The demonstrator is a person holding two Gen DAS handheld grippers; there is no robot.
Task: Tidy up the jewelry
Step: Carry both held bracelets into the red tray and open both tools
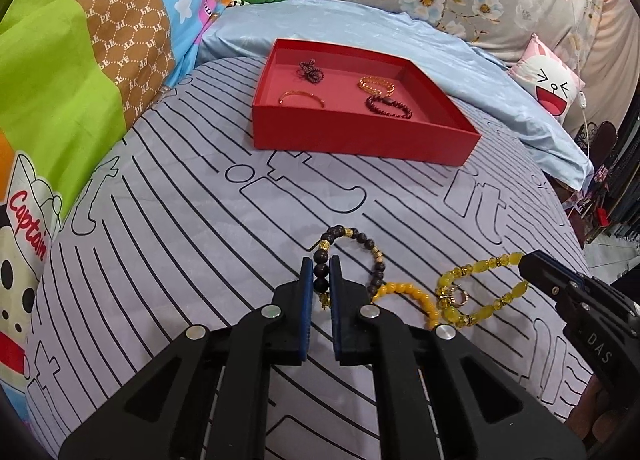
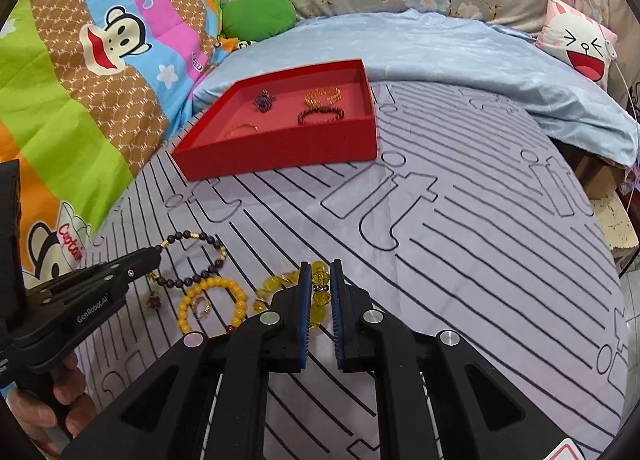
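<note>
My left gripper (image 1: 320,276) pinches the dark bracelet (image 1: 360,248), the right gripper (image 2: 320,284) seemingly grips the yellow bracelet (image 2: 318,288); both lie short of the red tray (image 1: 360,140) and may snag.

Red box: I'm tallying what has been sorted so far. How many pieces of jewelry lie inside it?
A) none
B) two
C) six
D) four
D: the red box holds four pieces: a dark beaded tangle, an amber bead bracelet, a thin gold bangle and a dark red bead bracelet.
</note>
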